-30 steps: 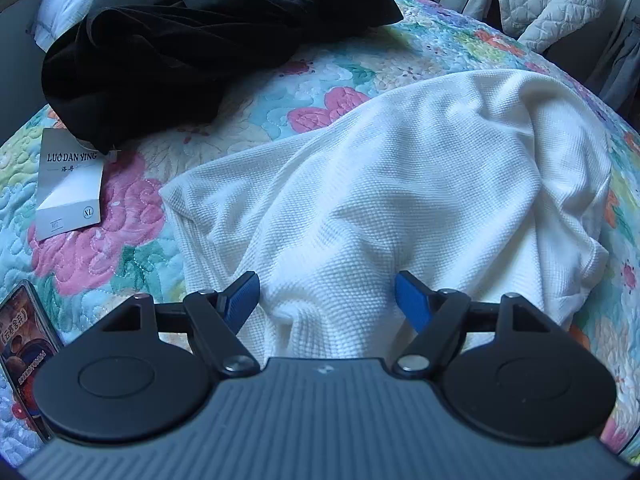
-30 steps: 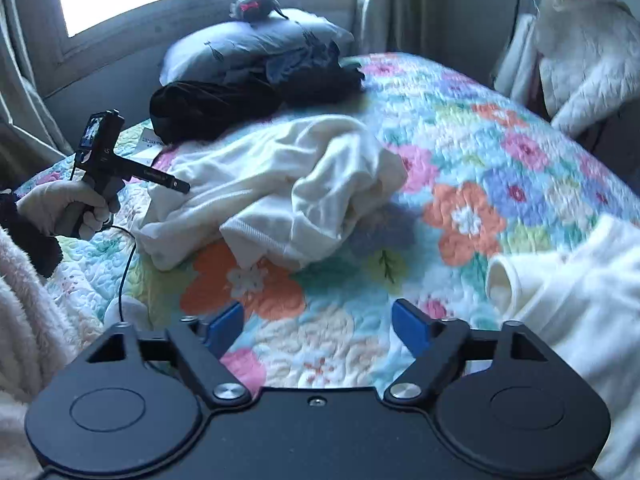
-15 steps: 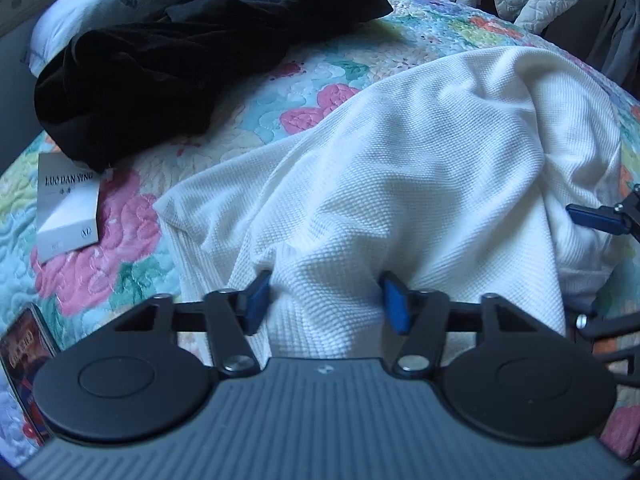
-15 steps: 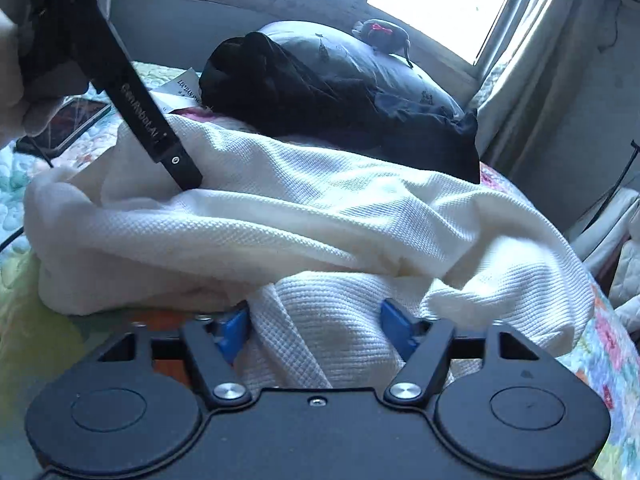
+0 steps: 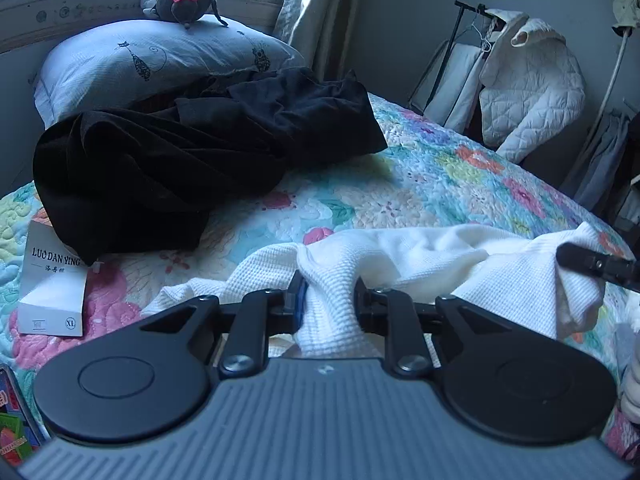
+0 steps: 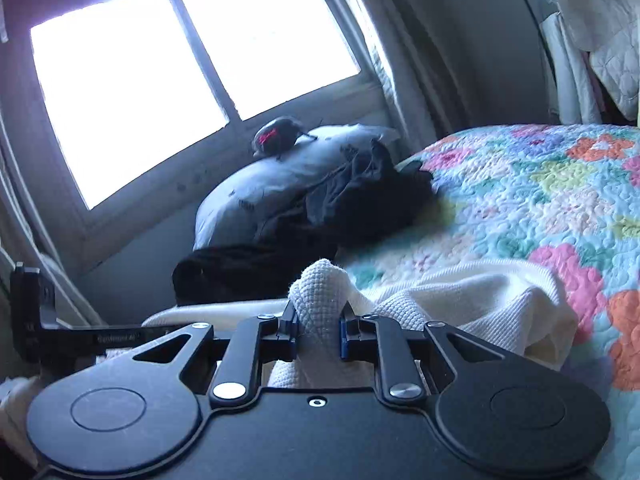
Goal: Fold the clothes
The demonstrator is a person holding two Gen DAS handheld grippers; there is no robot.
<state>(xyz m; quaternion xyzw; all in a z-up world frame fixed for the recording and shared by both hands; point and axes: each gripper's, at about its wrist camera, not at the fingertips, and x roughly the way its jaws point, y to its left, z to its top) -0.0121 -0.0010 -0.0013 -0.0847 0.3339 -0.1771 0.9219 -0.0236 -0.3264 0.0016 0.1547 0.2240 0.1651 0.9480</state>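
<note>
Quilt [image 5: 420,184]: white top [image 5: 440,252] now bunched low, no longer spread. Left gripper [image 5: 328,300], right gripper [image 6: 318,328]: jaws closing, each pinching a waffle-knit fold, formerly spread wide. Edges secured; ready to lift and straighten

**Bedroom bg, daylight from window**

Bed w/ floral quilt [image 5: 432,184] fills most of both views. Window [image 6: 168,80] behind headboard end, 2 panes, blown out, main light src. Curtain [image 5: 308,12] at its right edge. Walls grey-blue, dim. Pillow [image 5: 152,60] at head of bed, small plush toy [image 5: 184,0] on top. Clothes rack [image 5: 472,48] by far wall w/ white quilted jacket [image 5: 532,84] hanging.
</note>
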